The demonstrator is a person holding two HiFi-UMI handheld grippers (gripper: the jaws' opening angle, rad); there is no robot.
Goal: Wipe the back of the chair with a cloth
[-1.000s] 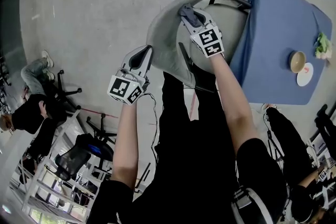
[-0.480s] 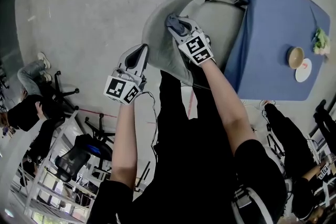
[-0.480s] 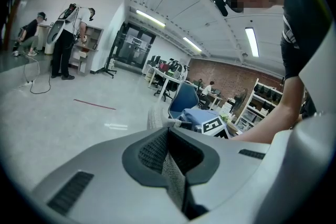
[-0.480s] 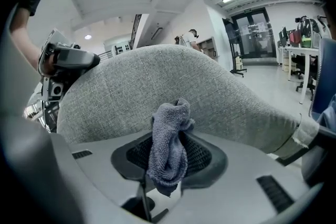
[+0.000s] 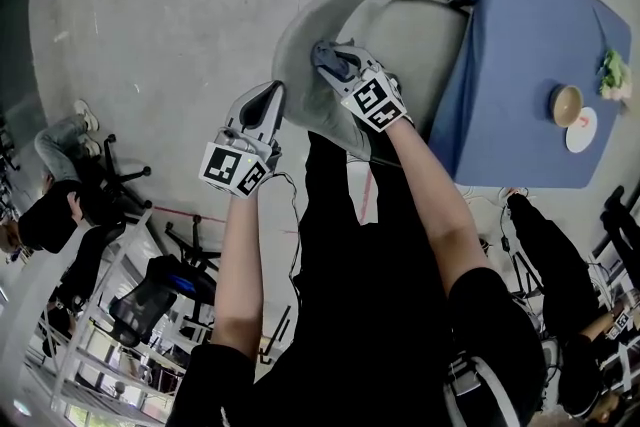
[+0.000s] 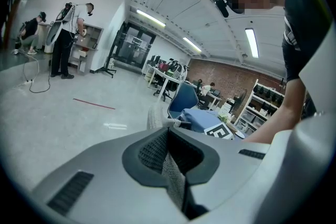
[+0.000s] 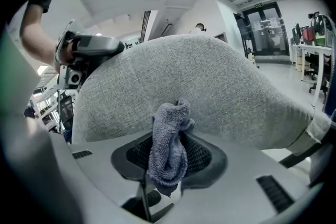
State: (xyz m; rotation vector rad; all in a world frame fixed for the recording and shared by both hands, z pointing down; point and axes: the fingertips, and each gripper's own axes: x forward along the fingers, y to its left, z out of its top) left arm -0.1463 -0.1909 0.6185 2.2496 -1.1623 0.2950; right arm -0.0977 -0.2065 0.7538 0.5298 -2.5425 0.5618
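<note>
Presently: right claw (image 5: 324, 57) clamped on grey-blue cloth (image 7: 169, 144), cloth bunched against grey fabric chair back (image 5: 300, 40). Left claw (image 5: 273, 97) pinched shut on chair back's edge. Blue surface (image 5: 525, 75) beside chair.

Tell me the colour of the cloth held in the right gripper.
The cloth is bluish grey, clearest in the right gripper view.

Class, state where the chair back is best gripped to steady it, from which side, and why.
Grip the chair back by its thin left edge, coming from the person's left, jaws straddling it: the shell is broad and curved, so likely only the edge fits. The left gripper is clamped there.
</note>
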